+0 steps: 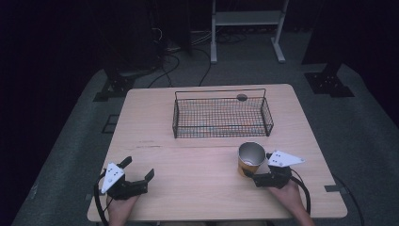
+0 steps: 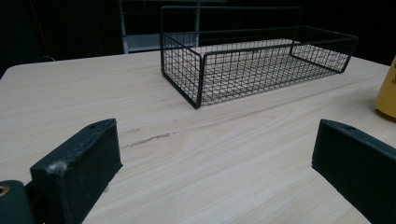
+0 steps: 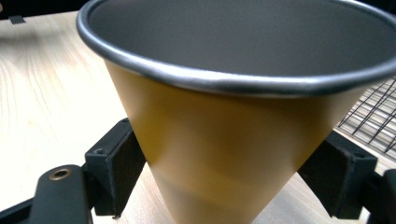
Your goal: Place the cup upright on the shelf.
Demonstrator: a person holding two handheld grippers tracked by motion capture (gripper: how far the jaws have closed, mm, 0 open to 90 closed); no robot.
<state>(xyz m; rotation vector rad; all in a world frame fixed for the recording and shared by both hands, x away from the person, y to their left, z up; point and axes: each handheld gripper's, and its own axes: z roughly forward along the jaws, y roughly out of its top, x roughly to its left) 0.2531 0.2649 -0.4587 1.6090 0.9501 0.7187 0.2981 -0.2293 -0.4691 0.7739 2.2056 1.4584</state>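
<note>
I am closing my right gripper (image 1: 258,175) around the cup (image 1: 250,159), a yellow tapered cup with a grey rim that is standing upright on the table (image 1: 197,188) near its front right, just short of the basket (image 1: 221,117). In the right gripper view the two black jaws are sitting against the lower sides of the cup (image 3: 224,140), one on each flank, so I judge the grasp is made or all but made, though I cannot tell how firmly it is pinching. The cup's base is hidden behind the jaws there, and from the high view it is looking as if it is resting on the wood rather than lifted. My left gripper (image 1: 137,175) is lying idle at the front left, jaws spread wide with nothing between them; in its own view the table and the basket (image 2: 252,70) are showing in the gap. The basket is sitting empty at mid-table. As I read it, the pick-up is only beginning: the lift, the carry toward the basket and the release are all left to do.
</note>
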